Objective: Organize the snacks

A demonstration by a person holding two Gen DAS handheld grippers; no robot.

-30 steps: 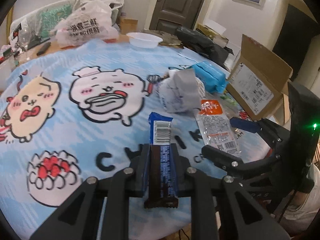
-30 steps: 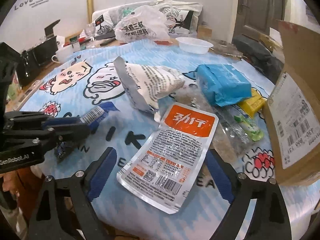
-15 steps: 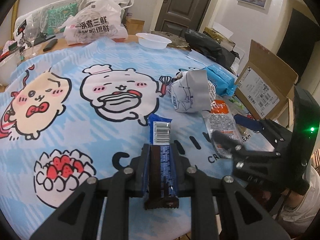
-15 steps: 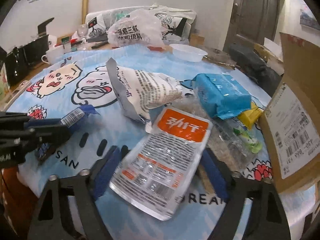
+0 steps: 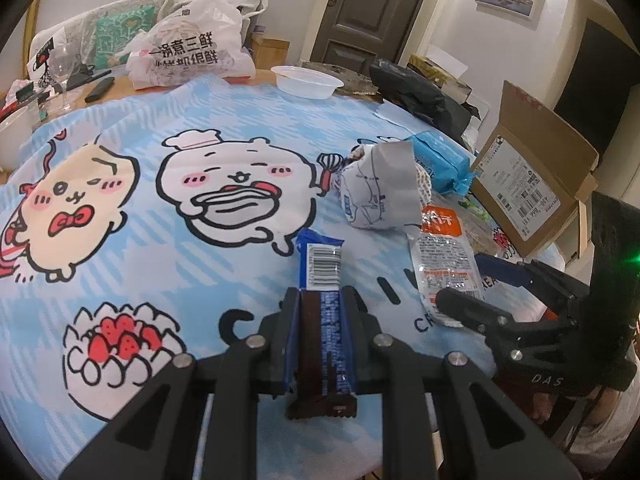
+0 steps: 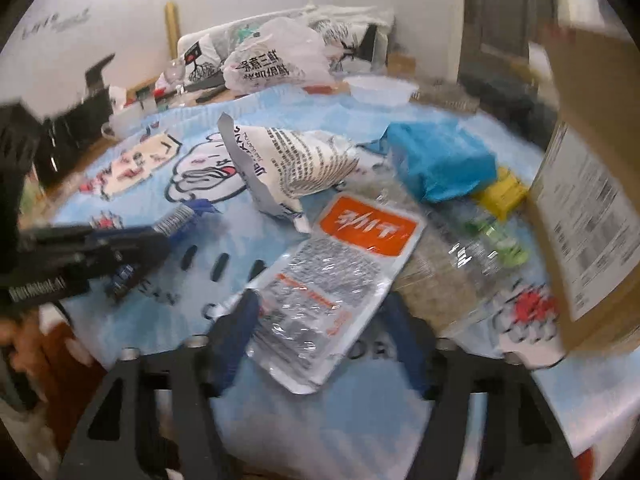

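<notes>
My left gripper (image 5: pixel 320 300) is shut on a blue snack bar (image 5: pixel 322 268) and holds it above the cartoon tablecloth (image 5: pixel 160 240). My right gripper (image 6: pixel 320 308) is open, its blue fingers either side of the near end of an orange and clear snack pouch (image 6: pixel 340 272) lying on the cloth. The pouch also shows in the left wrist view (image 5: pixel 444 252), with the right gripper (image 5: pixel 468 284) at its near end. A white crumpled snack bag (image 6: pixel 296 164), a blue pack (image 6: pixel 440 160) and a yellow pack (image 6: pixel 504 192) lie behind the pouch.
An open cardboard box (image 5: pixel 532 176) stands at the table's right edge (image 6: pixel 592 208). A white bowl (image 5: pixel 306 82), a printed plastic bag (image 5: pixel 188 56), a wine glass (image 5: pixel 62 68) and dark items sit along the far side.
My right gripper has moved forward so its fingers now flank the pouch's near end, and its opening has narrowed. My left gripper has risen slightly, still holding the bar.
</notes>
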